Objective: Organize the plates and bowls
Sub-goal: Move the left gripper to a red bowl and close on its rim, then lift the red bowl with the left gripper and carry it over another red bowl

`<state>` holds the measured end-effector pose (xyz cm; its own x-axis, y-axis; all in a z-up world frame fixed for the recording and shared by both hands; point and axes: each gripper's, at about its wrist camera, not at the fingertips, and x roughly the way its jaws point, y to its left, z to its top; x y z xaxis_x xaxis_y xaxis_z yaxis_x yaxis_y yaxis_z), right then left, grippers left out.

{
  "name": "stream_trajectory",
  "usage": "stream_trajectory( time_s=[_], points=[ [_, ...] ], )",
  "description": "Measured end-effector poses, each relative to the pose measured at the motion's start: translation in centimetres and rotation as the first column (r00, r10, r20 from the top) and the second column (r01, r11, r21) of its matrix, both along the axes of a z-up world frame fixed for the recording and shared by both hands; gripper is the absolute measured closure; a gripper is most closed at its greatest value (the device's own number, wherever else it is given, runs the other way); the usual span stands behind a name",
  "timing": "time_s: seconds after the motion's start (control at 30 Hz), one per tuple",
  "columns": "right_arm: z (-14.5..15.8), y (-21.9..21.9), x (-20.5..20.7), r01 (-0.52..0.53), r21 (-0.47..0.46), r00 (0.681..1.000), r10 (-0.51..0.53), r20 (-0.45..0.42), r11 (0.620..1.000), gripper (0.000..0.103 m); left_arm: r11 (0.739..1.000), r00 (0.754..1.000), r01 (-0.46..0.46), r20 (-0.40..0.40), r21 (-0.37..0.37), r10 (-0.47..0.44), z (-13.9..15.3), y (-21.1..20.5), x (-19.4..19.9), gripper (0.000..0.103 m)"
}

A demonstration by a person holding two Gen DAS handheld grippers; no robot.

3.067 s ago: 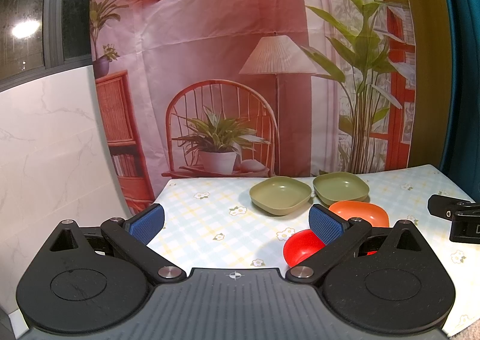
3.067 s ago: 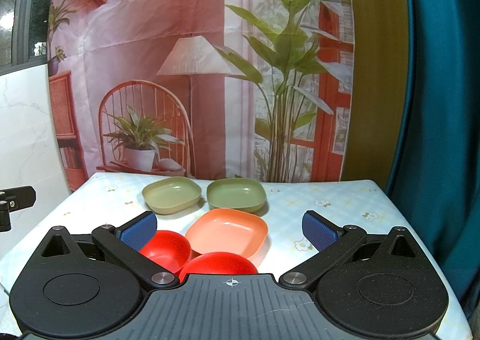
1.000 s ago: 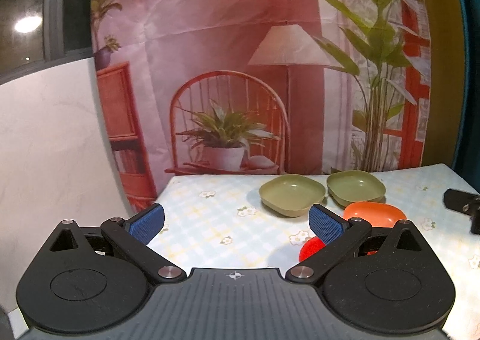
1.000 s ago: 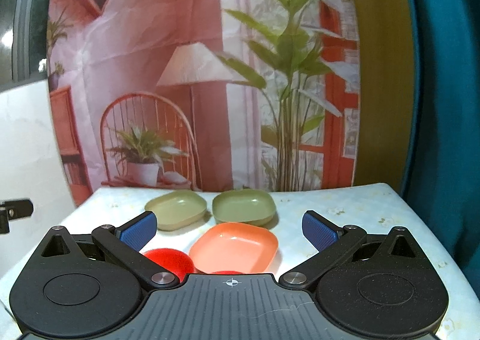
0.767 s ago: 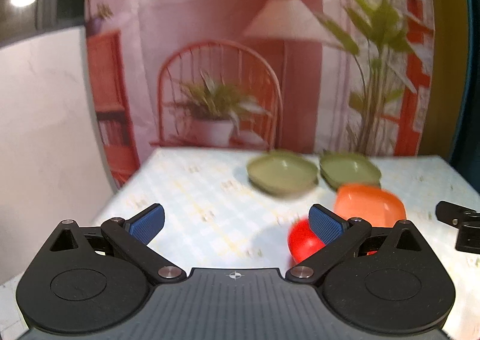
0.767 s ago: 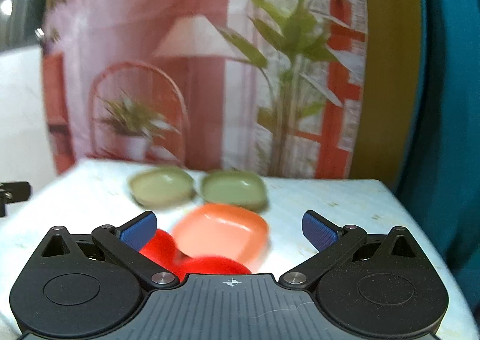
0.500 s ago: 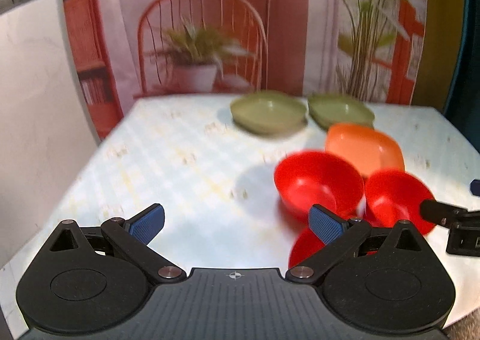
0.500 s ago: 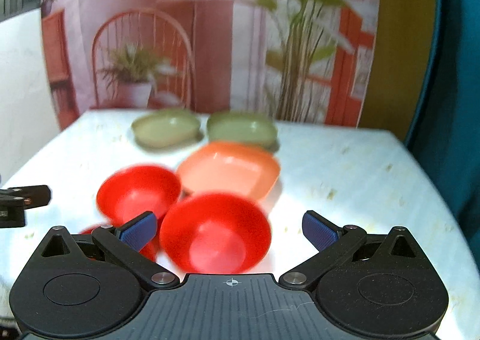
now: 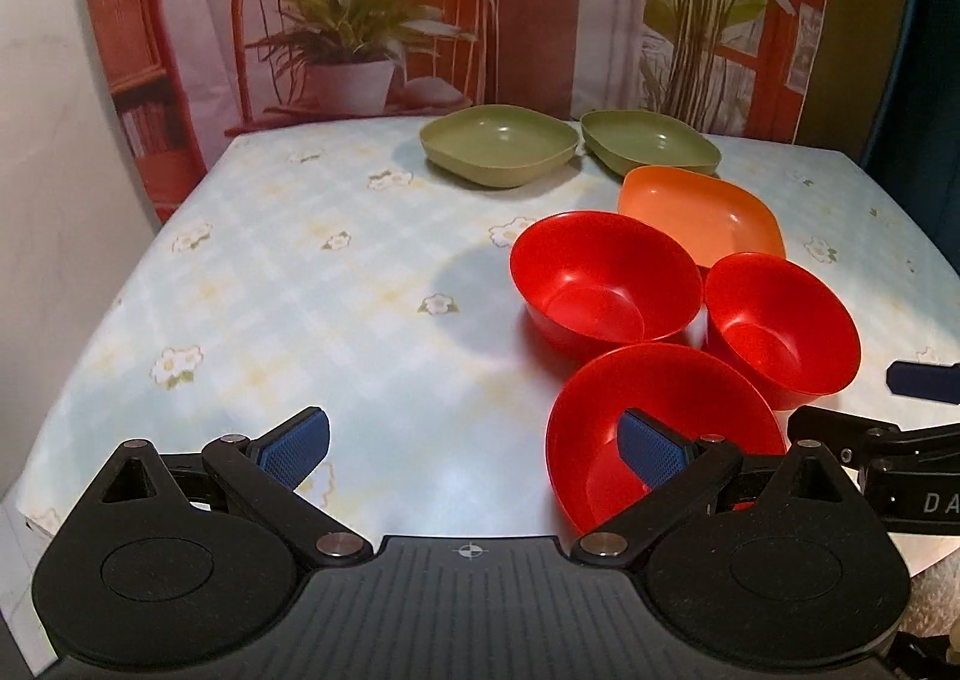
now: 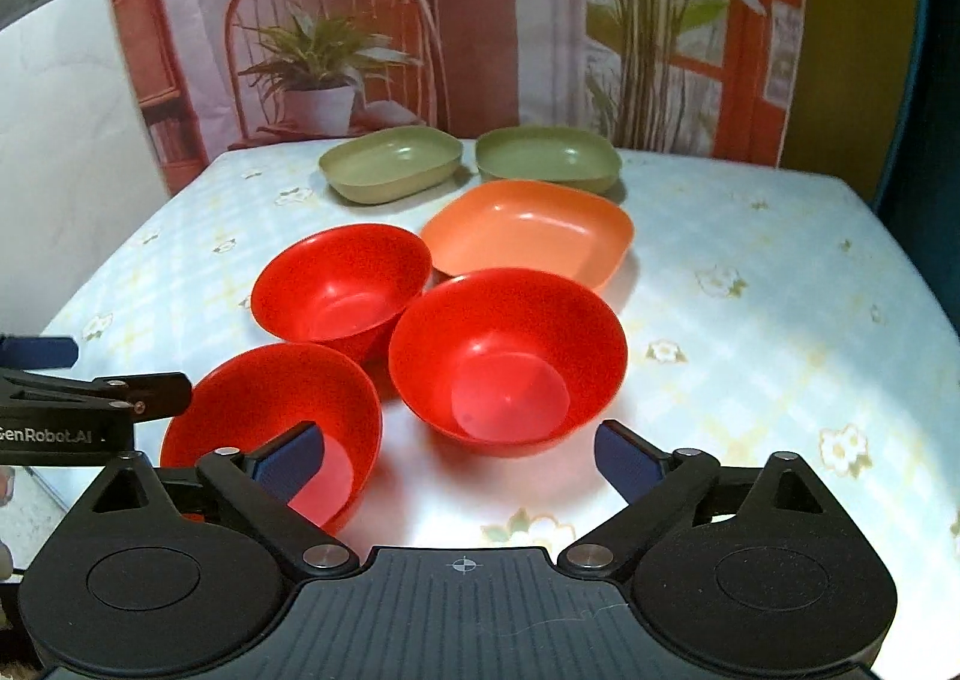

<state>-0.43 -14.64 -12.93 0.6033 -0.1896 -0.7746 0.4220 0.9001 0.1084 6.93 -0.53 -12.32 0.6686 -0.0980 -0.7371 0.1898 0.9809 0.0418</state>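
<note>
Three red bowls sit on the floral tablecloth: a near one (image 9: 654, 410) (image 10: 270, 410), a far left one (image 9: 606, 284) (image 10: 342, 284) and a right one (image 9: 780, 320) (image 10: 510, 350). Behind them lie an orange plate (image 9: 702, 212) (image 10: 528, 230) and two green plates (image 9: 498, 143) (image 9: 648, 146) (image 10: 390, 164) (image 10: 549, 158). My left gripper (image 9: 474, 446) is open, its right fingertip over the near bowl. My right gripper (image 10: 459, 461) is open, just in front of the right bowl, its left fingertip over the near bowl.
The table (image 9: 300, 290) is bounded by a printed backdrop behind, a white wall at the left and a teal curtain at the right. Bare cloth lies left of the bowls (image 9: 270, 320) and at the right side (image 10: 780, 320).
Both grippers have tilted down and moved forward over the table, so all three red bowls now show close below. Both stay open. The dishes have not moved.
</note>
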Motion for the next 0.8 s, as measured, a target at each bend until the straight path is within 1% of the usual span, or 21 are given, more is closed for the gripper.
stream_trajectory(
  time_s=[0.07, 0.13, 0.2, 0.27, 0.3, 0.37, 0.4, 0.43, 0.5, 0.53, 0.57, 0.6, 0.63, 0.73, 0.77, 0.8],
  points=[
    [-0.1, -0.1, -0.1, 0.0, 0.011, 1.0, 0.0, -0.006, 1.0, 0.019, 1.0, 1.0, 0.024, -0.01, -0.018, -0.025, -0.1, -0.2, -0.1, 0.004],
    [-0.3, -0.1, 0.1, -0.01, 0.019, 1.0, 0.011, -0.013, 1.0, 0.023, 0.997, 0.997, 0.074, -0.022, -0.016, -0.074, -0.3, -0.8, -0.1, 0.013],
    [-0.5, 0.0, 0.2, -0.024, 0.025, 1.0, 0.024, -0.02, 0.999, 0.027, 0.994, 0.993, 0.109, -0.034, -0.005, -0.109, -0.6, -1.4, -0.2, 0.015],
    [-0.6, 0.2, 0.4, -0.034, 0.028, 0.999, 0.035, -0.023, 0.999, 0.035, 0.995, 0.994, 0.098, -0.057, -0.007, -0.098, -1.0, -1.3, 0.1, 0.017],
    [-0.6, 0.2, 0.4, -0.037, 0.033, 0.999, 0.038, -0.021, 0.999, 0.035, 0.996, 0.994, 0.085, -0.073, -0.017, -0.086, -1.3, -1.1, 0.3, 0.018],
    [-0.7, 0.1, 0.3, -0.039, 0.045, 0.999, 0.04, -0.014, 0.998, 0.036, 0.996, 0.99, 0.057, -0.128, -0.066, -0.065, -2.0, -0.3, 1.0, 0.022],
    [-0.7, 0.1, 0.3, -0.04, 0.048, 0.999, 0.041, -0.014, 0.998, 0.037, 0.994, 0.986, 0.048, -0.154, -0.096, -0.062, -2.4, 0.2, 1.2, 0.027],
    [-0.7, 0.0, 0.3, -0.044, 0.048, 0.999, 0.045, -0.013, 0.998, 0.037, 0.991, 0.981, 0.033, -0.186, -0.127, -0.056, -2.8, 0.7, 1.5, 0.035],
    [-0.7, 0.2, 0.3, -0.061, 0.054, 0.998, 0.062, -0.009, 0.997, 0.037, 0.987, 0.973, 0.021, -0.224, -0.162, -0.058, -3.4, 1.0, 1.8, 0.044],
    [-0.7, 0.3, 0.4, -0.071, 0.057, 0.997, 0.071, -0.008, 0.996, 0.037, 0.984, 0.971, 0.025, -0.231, -0.179, -0.067, -3.7, 1.1, 1.9, 0.047],
    [-0.7, 0.4, 0.5, -0.079, 0.059, 0.997, 0.08, -0.009, 0.995, 0.038, 0.98, 0.969, 0.036, -0.233, -0.197, -0.083, -3.8, 1.0, 1.9, 0.049],
    [-0.8, 0.5, 0.6, -0.088, 0.061, 0.996, 0.089, -0.009, 0.994, 0.039, 0.976, 0.968, 0.051, -0.23, -0.212, -0.101, -3.8, 1.0, 1.8, 0.055],
    [-0.8, 0.6, 0.6, -0.098, 0.067, 0.995, 0.098, -0.008, 0.993, 0.042, 0.972, 0.967, 0.068, -0.224, -0.224, -0.119, -3.8, 0.8, 1.7, 0.065],
    [-1.0, 0.6, 0.8, -0.115, 0.088, 0.993, 0.116, -0.005, 0.989, 0.047, 0.968, 0.965, 0.103, -0.213, -0.227, -0.153, -3.7, 0.3, 1.5, 0.073],
    [-1.0, 0.6, 0.8, -0.121, 0.098, 0.993, 0.122, -0.003, 0.988, 0.051, 0.968, 0.965, 0.106, -0.21, -0.228, -0.155, -3.7, 0.2, 1.4, 0.075],
    [-1.0, 0.6, 0.8, -0.127, 0.104, 0.992, 0.128, -0.002, 0.986, 0.053, 0.968, 0.966, 0.106, -0.209, -0.23, -0.155, -3.7, 0.3, 1.4, 0.079]
  ],
)
